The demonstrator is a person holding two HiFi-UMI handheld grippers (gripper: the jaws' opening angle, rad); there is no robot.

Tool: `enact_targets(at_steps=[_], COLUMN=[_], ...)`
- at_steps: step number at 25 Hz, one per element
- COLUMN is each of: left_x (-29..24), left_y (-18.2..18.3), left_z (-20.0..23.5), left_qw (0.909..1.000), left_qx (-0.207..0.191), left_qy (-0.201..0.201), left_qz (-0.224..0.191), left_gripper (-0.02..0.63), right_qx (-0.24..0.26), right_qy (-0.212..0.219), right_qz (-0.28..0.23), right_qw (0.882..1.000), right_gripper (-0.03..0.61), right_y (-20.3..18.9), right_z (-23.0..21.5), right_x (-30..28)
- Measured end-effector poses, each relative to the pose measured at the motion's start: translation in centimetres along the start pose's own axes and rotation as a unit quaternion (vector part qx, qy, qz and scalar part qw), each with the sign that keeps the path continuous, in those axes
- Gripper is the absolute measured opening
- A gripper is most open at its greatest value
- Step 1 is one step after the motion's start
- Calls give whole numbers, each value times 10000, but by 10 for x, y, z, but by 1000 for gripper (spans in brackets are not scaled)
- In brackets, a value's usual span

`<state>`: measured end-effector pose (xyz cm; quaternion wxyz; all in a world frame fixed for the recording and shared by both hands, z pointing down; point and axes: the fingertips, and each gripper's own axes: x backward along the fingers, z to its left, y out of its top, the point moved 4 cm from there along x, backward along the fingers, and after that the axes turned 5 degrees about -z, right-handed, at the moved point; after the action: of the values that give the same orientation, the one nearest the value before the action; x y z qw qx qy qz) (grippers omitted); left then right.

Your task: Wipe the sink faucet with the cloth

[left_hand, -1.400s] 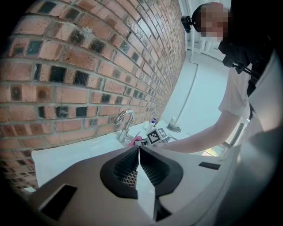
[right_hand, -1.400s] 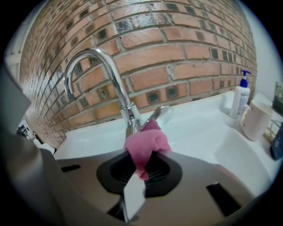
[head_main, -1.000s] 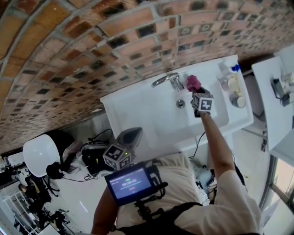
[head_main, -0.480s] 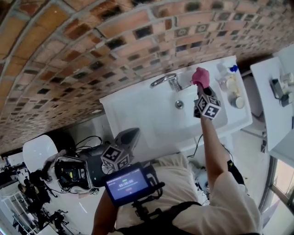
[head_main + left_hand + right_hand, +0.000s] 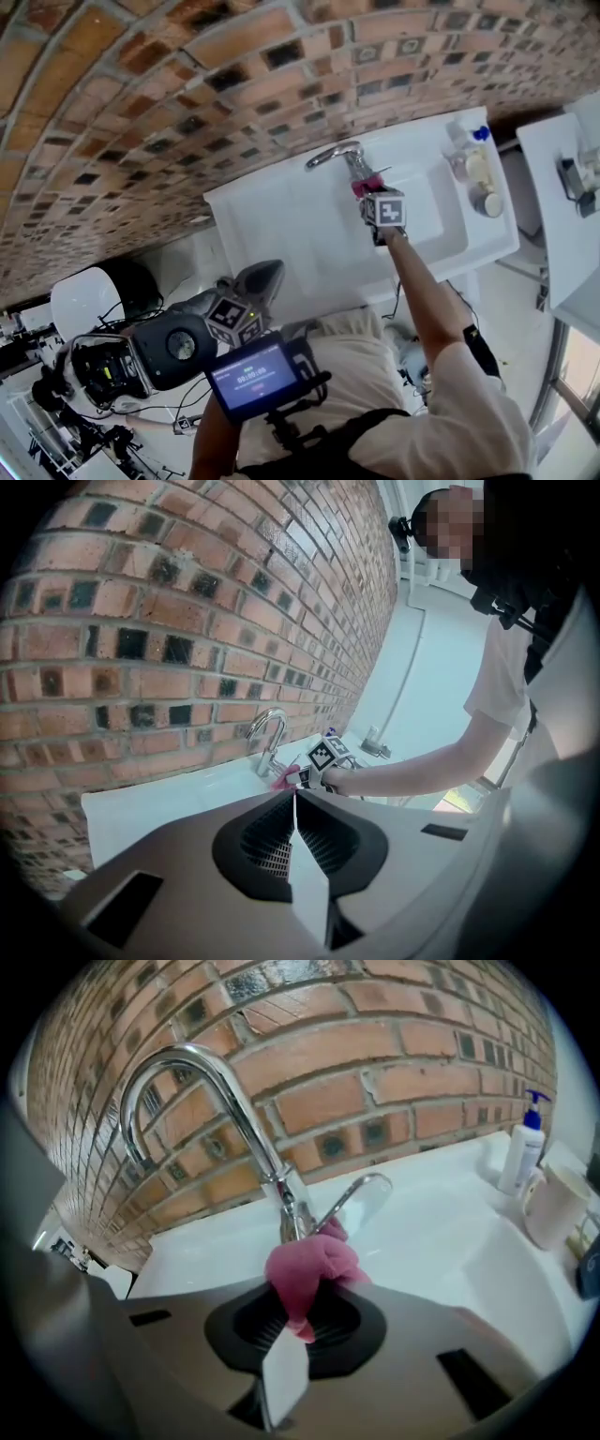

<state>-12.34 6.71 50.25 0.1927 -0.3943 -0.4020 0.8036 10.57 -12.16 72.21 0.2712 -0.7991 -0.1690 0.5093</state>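
Observation:
The chrome gooseneck faucet (image 5: 225,1101) stands at the back of the white sink (image 5: 281,220), against the brick wall. My right gripper (image 5: 298,1326) is shut on a bunched pink cloth (image 5: 309,1265), which presses against the faucet's base just under its lever handle (image 5: 354,1196). From the head view, the cloth (image 5: 364,185) sits just below the faucet (image 5: 336,155), ahead of the right gripper (image 5: 371,199). My left gripper (image 5: 294,795) is shut with nothing in it. It is held back from the sink, low at the left (image 5: 264,277), pointing towards the faucet (image 5: 267,733).
A white pump bottle (image 5: 523,1152) and a cup (image 5: 558,1206) stand on the sink's right ledge. The brick wall (image 5: 187,94) rises right behind the faucet. A white side table (image 5: 562,187) is at the far right. Cables and gear (image 5: 122,361) lie on the floor at the left.
My right gripper has carried the pink cloth from the right of the faucet leftward and onto its base. The left gripper has stayed where it was.

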Motion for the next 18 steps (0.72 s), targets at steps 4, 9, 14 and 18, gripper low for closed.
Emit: enact_targets(at_steps=[4, 9, 14, 18], left_x=[7, 15, 7, 1], left_y=[3, -4, 9, 17], left_z=[3, 7, 5, 1], left_qw=[9997, 9997, 9995, 9981], left_qx=[-224, -26, -42, -94], left_qy=[73, 147, -98, -483], left_qz=[-97, -192, -306, -381], left_gripper=[-6, -6, -6, -6], right_qx=[-182, -331, -506, -79], right_qy=[235, 349, 94, 83], right_qz=[-396, -1895, -2560, -2409], right_qw=[9988, 9807, 9653, 9705], right_gripper=[54, 54, 54, 55], right_y=[28, 123, 187, 135], right_z=[-13, -32, -53, -28], right_x=[32, 88, 141, 164])
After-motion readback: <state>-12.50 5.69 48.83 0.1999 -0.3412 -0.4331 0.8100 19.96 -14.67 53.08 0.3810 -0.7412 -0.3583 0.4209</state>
